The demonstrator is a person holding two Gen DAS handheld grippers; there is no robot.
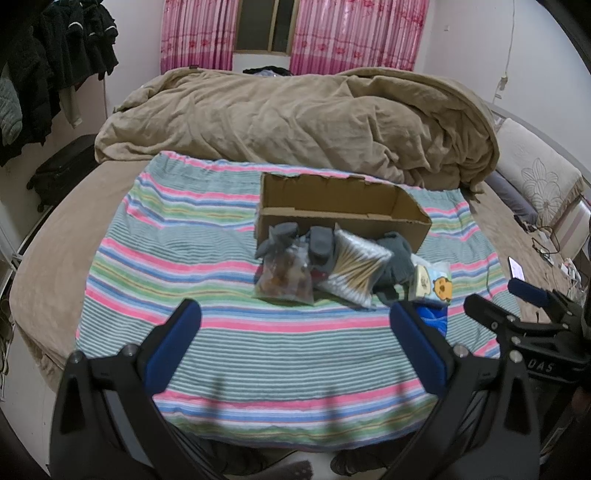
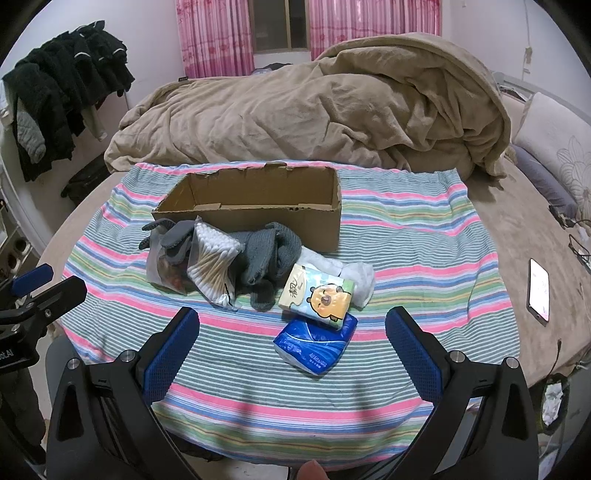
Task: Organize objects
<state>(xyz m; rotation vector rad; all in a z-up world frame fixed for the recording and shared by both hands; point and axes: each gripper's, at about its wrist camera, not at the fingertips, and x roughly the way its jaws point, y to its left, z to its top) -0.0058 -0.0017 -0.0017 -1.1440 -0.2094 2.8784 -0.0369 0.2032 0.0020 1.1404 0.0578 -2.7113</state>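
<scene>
An open cardboard box (image 1: 343,206) (image 2: 255,199) stands on a striped towel (image 1: 229,332) (image 2: 406,258) on the bed. In front of it lies a pile: a clear snack bag (image 1: 284,277) (image 2: 166,269), a cotton swab pack (image 1: 356,271) (image 2: 214,266), grey gloves (image 1: 397,258) (image 2: 266,254), a cartoon tissue pack (image 1: 432,284) (image 2: 319,295), a blue tissue pack (image 2: 316,343) and a white cloth (image 2: 360,280). My left gripper (image 1: 295,325) is open and empty, short of the pile. My right gripper (image 2: 291,328) is open and empty, its fingers on either side of the blue tissue pack, above it.
A rumpled tan duvet (image 1: 295,118) (image 2: 314,110) lies behind the box. A phone (image 2: 538,290) lies on the bed at right, near cables (image 1: 546,243). Dark clothes (image 2: 62,92) hang at left. Pink curtains (image 1: 199,33) frame a window.
</scene>
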